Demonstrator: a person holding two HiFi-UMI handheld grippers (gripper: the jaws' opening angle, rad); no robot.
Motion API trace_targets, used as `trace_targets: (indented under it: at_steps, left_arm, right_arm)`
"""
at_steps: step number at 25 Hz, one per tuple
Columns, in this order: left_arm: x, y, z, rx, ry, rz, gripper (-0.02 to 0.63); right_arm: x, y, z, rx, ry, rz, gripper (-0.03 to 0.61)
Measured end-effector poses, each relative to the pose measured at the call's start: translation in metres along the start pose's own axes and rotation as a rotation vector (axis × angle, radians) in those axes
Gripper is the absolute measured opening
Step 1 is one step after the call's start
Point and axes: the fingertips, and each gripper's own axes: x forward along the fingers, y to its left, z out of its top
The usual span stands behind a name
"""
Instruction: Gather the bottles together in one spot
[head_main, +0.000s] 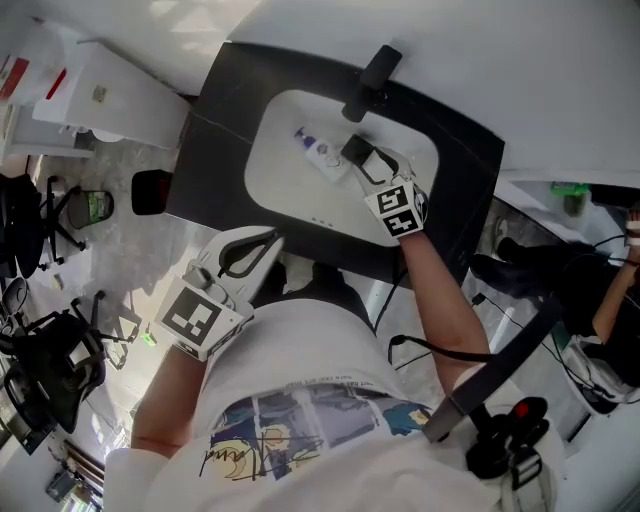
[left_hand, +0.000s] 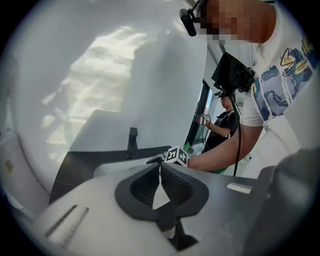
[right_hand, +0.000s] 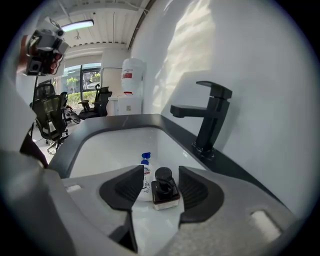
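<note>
Right gripper (right_hand: 161, 171) is held slack around the small black-capped bottle (right_hand: 165, 194), pads not pressed. Blue-capped bottle (right_hand: 146, 175) is laid just beside it in the sink (right_hand: 105, 150). Both are judged light, rigid, slick; best gripped across the body. Left gripper (left_hand: 161, 169) is clenched, empty.

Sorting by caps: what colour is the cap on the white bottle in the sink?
Blue; the cap shows best in the right gripper view.

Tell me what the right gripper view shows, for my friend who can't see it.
The right gripper holds its jaws open on either side of a small black-topped bottle in a white sink, not squeezing it. A white bottle with a blue cap lies just left of it, and a black faucet stands at the right.
</note>
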Motion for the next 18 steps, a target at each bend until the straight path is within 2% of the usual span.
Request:
trace_targets:
  at_steps: [14, 18]
  left_arm:
    - [0.024, -0.005, -0.005, -0.067, 0.038, 0.077, 0.014]
    - [0.030, -0.005, -0.004, -0.070, 0.038, 0.085, 0.012]
  right_arm:
    - [0.060, -0.002, -0.018, -0.109, 0.041, 0.160, 0.211]
    - [0.063, 0.001, -0.020, -0.125, 0.035, 0.175, 0.163]
